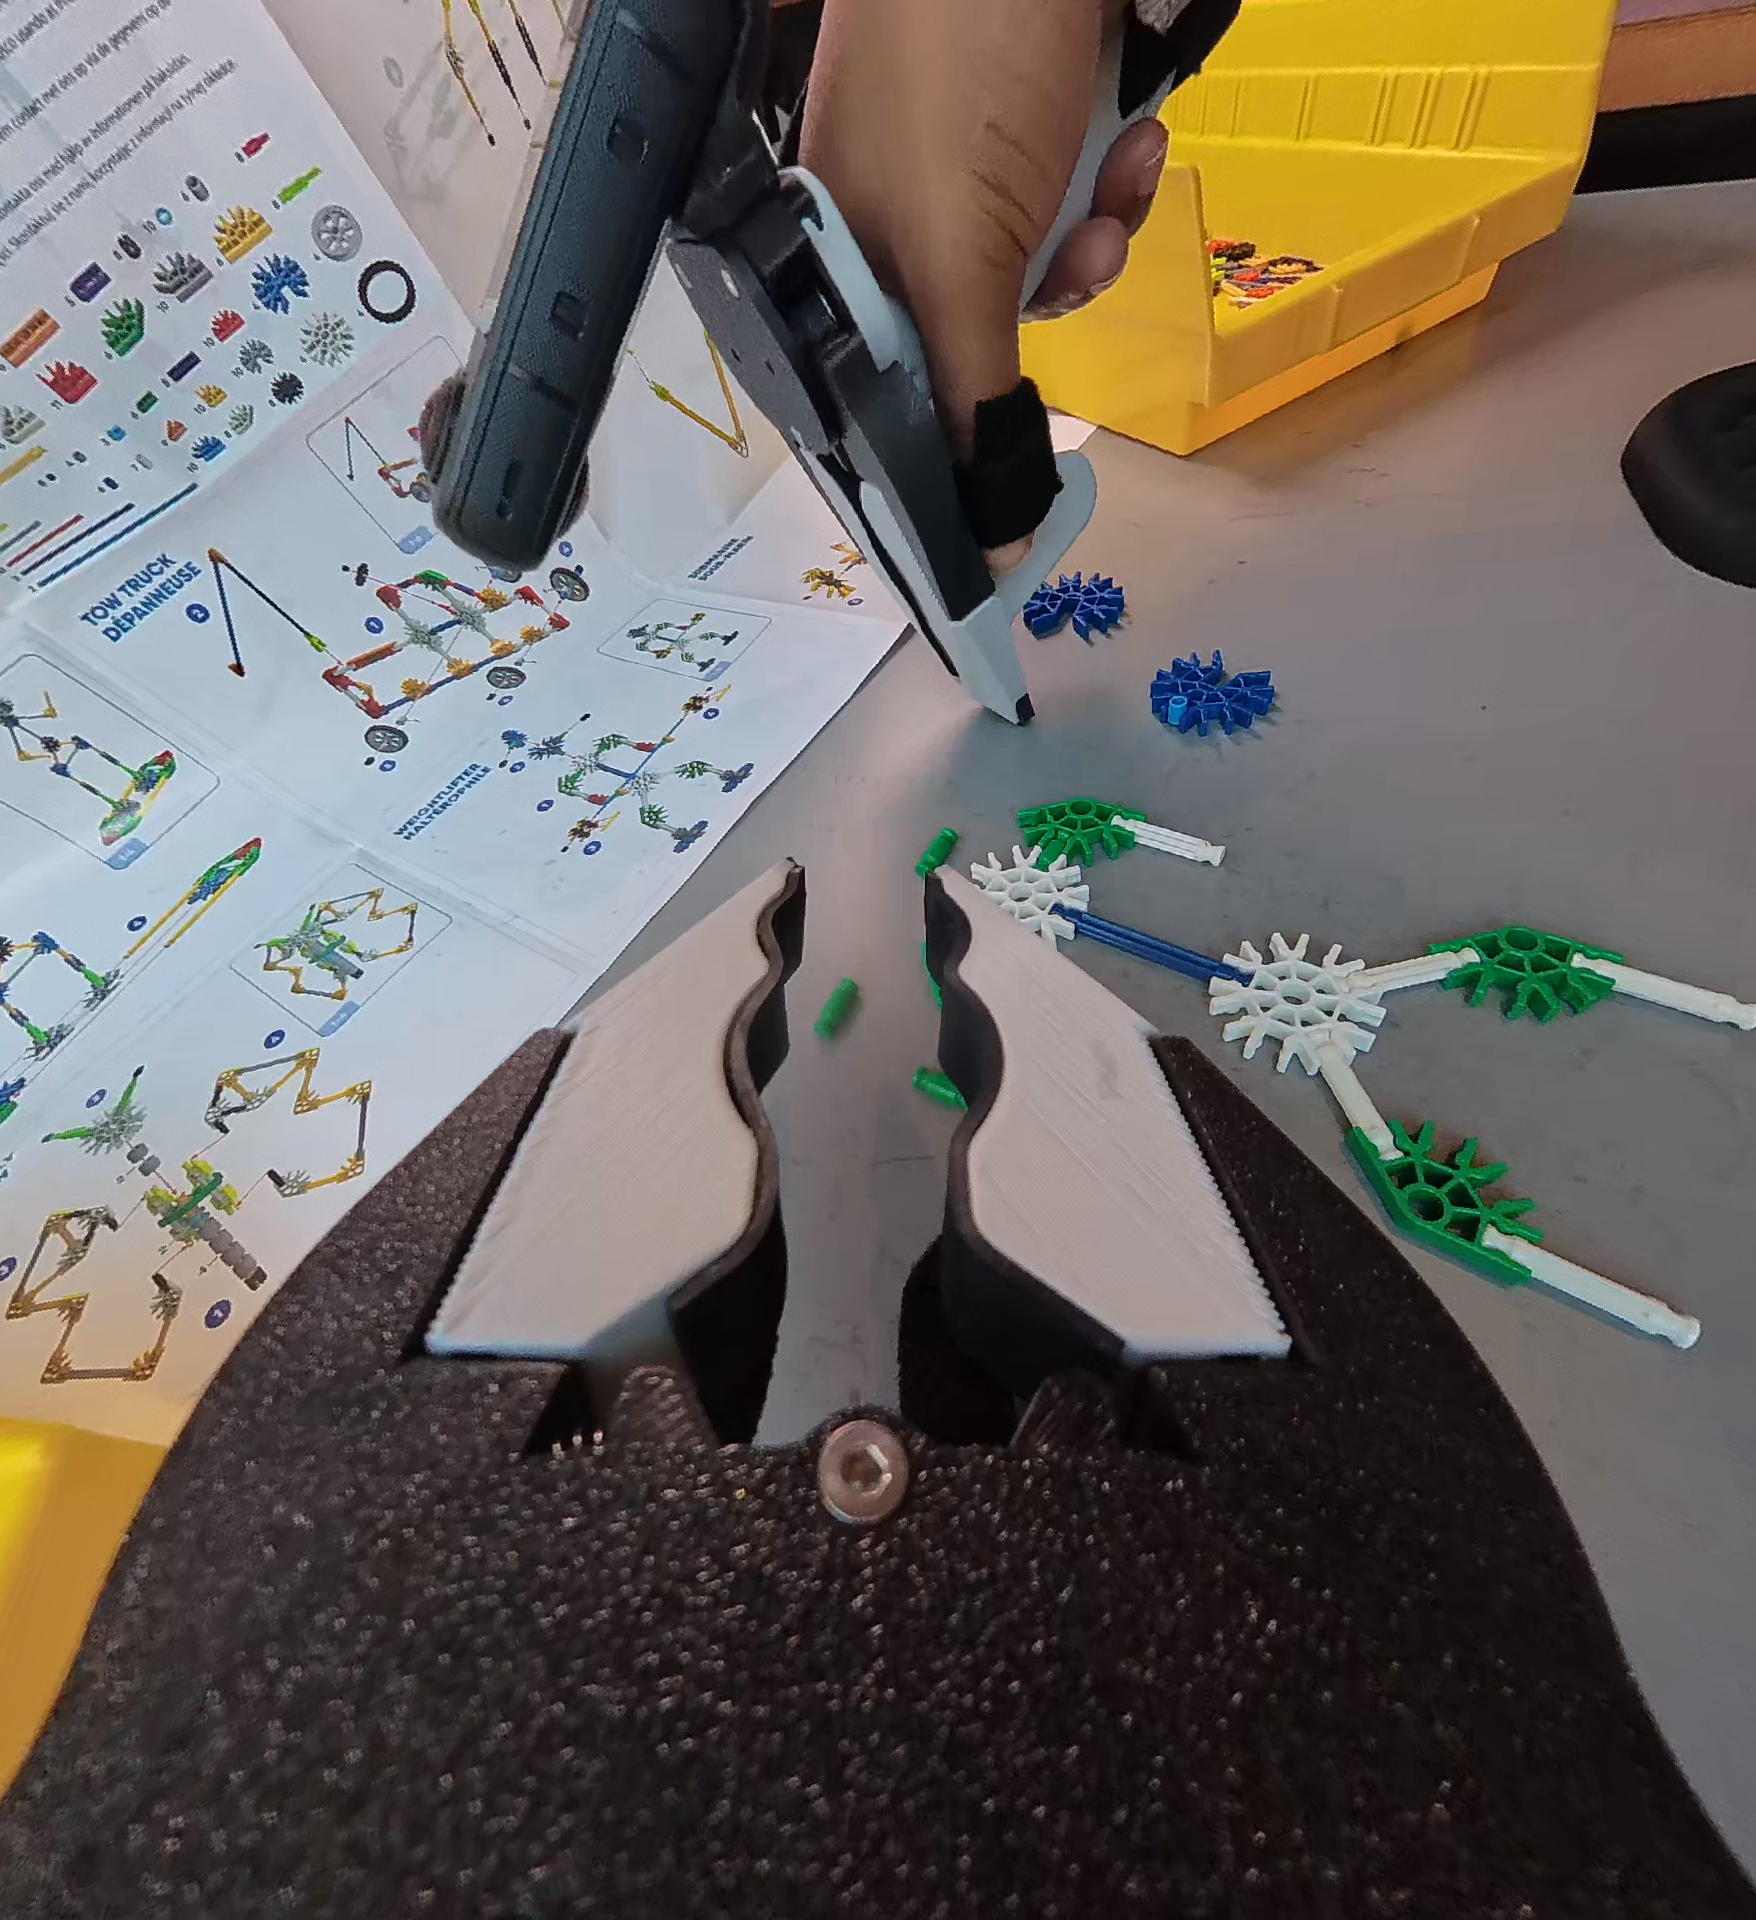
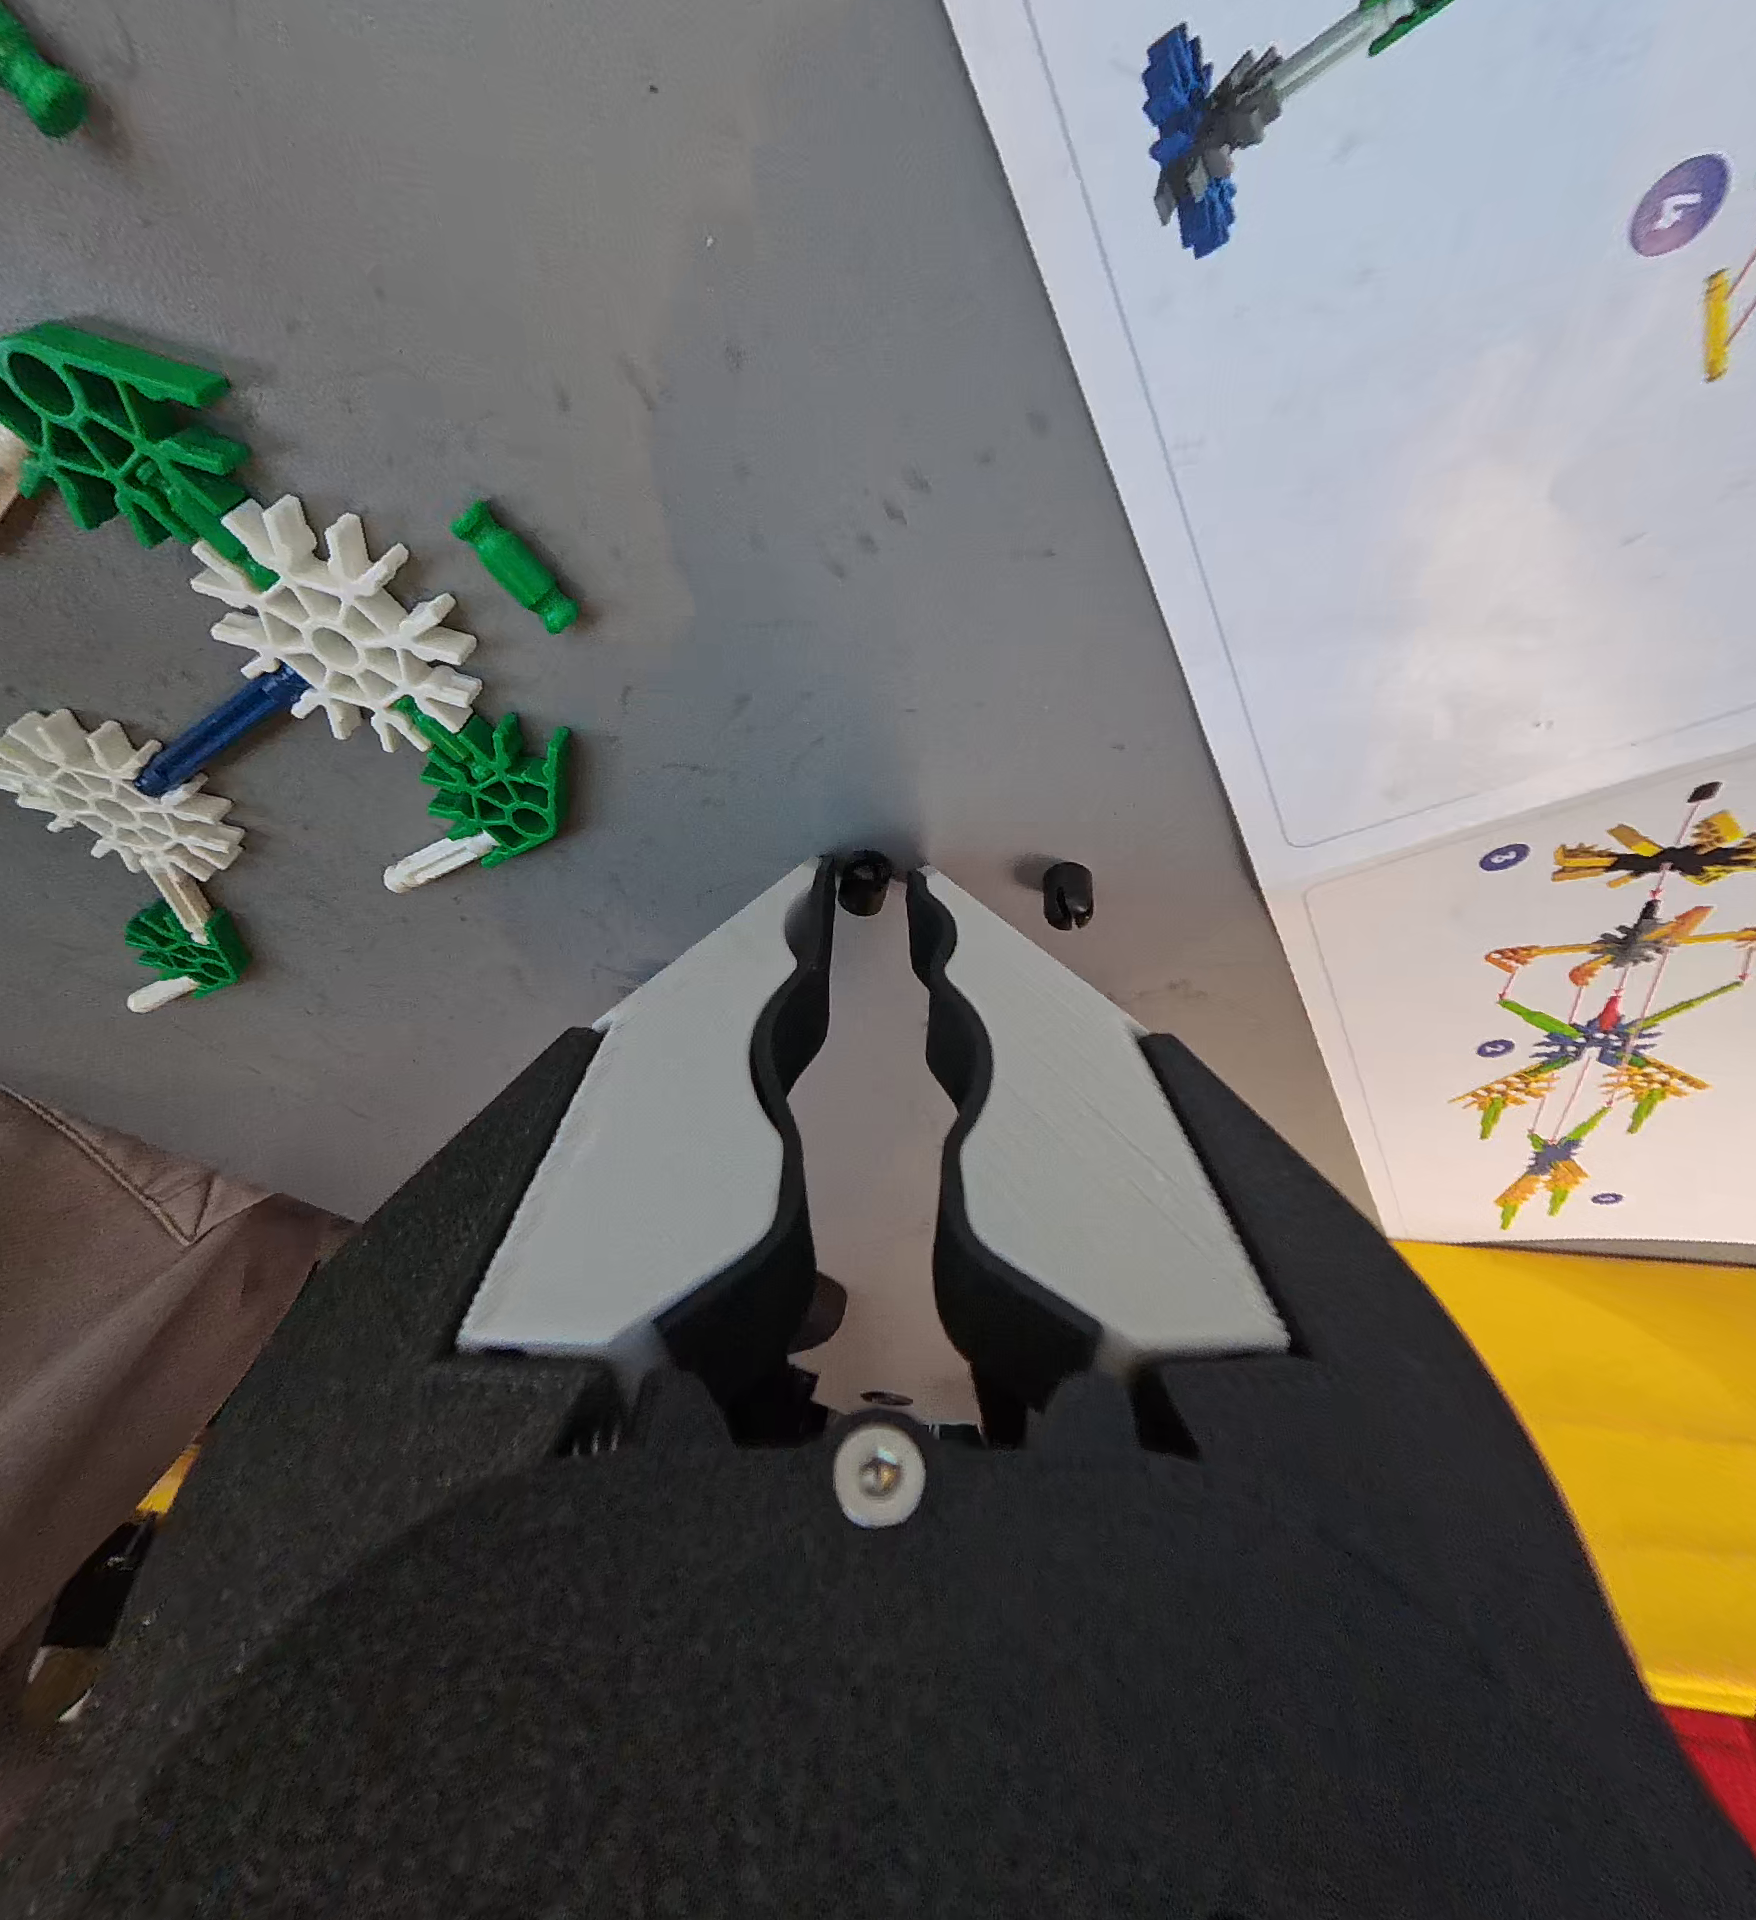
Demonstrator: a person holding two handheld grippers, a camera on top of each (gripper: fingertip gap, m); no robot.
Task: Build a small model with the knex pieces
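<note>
Down low over the grey table (image 1: 1476, 623), the left gripper (image 1: 861, 894) holds nothing. Its jaws stand a little apart, and a small green peg (image 1: 836, 1006) lies on the table in the gap, not touching either finger. Two more green pegs lie near the right finger. Just to the right sits a flat toy build (image 1: 1300, 997) made of white snowflake pieces, a blue rod, green fan pieces and white rods. It lies flat, so it looks put down, not held.

Farther off, the right gripper (image 2: 869, 878) points its tip down at the table, with a hand (image 1: 957, 208) around its handle. In its own view its jaws are narrow, and a tiny black piece (image 2: 861, 881) sits right at the tips. I cannot tell if the tips pinch it or only touch it. Another tiny black piece (image 2: 1066, 891) lies just to the right, apart.

Two blue star pieces (image 1: 1212, 694) lie near that gripper. A big picture sheet (image 1: 230, 727) is spread out on the left, easy to look at. A yellow bin (image 1: 1321, 260) with small parts sits far back.
</note>
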